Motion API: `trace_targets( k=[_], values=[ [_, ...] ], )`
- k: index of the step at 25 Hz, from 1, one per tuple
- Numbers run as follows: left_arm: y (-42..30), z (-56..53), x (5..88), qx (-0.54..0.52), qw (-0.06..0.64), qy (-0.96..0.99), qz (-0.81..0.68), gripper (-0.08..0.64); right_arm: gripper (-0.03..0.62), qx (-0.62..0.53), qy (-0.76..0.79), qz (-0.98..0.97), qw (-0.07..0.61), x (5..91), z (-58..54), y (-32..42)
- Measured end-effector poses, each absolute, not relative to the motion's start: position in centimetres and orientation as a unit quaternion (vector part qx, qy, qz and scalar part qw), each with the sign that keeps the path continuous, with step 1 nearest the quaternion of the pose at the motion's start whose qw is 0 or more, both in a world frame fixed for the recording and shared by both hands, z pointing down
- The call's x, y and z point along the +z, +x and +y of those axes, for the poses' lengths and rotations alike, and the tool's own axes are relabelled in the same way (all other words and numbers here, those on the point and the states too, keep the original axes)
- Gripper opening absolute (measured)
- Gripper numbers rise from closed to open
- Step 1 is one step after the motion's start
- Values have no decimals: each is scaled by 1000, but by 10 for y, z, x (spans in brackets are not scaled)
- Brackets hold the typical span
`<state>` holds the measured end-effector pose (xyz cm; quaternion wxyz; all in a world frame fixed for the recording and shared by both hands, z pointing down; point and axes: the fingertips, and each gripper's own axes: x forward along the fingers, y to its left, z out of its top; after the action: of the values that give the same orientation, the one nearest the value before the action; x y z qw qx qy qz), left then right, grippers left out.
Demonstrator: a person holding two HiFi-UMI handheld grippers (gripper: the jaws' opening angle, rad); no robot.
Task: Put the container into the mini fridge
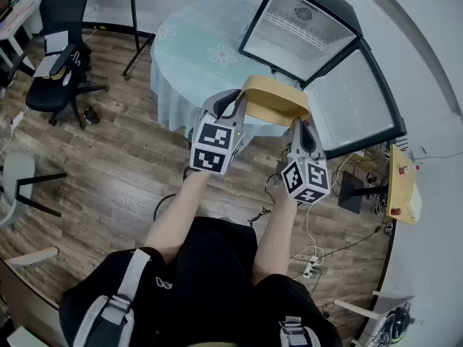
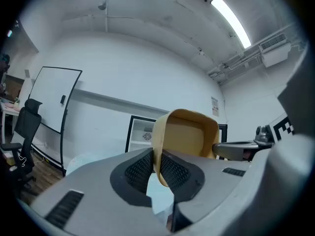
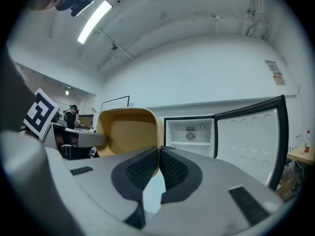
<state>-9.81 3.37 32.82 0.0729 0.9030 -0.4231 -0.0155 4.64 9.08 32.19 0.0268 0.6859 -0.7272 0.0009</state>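
Note:
A tan, open-topped container [image 1: 275, 98] hangs in the air in front of the table, held from both sides. My left gripper [image 1: 241, 101] is shut on its left rim, and the pads pinch the thin wall [image 2: 156, 157]. The container's hollow [image 2: 189, 134] faces the left gripper view. My right gripper [image 1: 297, 126] is shut on the opposite rim [image 3: 158, 156], with the container [image 3: 129, 134] to its left. The mini fridge [image 1: 302, 22] stands on the table with its door [image 1: 356, 101] swung wide open. Its white inside [image 3: 189, 132] and a shelf show, just beyond the container.
The fridge rests on a round table with a pale blue cloth [image 1: 195, 45]. A black office chair [image 1: 61, 49] and a whiteboard stand [image 1: 136, 35] are at the left. Cables and a power strip [image 1: 311, 262] lie on the wooden floor. A yellow box [image 1: 401, 183] sits at the right.

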Motion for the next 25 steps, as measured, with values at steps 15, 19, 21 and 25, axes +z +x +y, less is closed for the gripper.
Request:
trace_targets(
  k=[15,19,21,25],
  values=[
    [-100,32,321,-28,78,903,-422,37,12,4,688,-725,27,316,87,46],
    [-95,26,323,-29,83,903,-421,37,12,4,688,-724,33,319,83,51],
    [-89,22,324,-30,85,904,-418,37,12,4,690,-723,35,319,81,55],
    [-73,11,324,-31,86,907,-411,37,12,2,691,-722,36,318,71,71]
  ],
)
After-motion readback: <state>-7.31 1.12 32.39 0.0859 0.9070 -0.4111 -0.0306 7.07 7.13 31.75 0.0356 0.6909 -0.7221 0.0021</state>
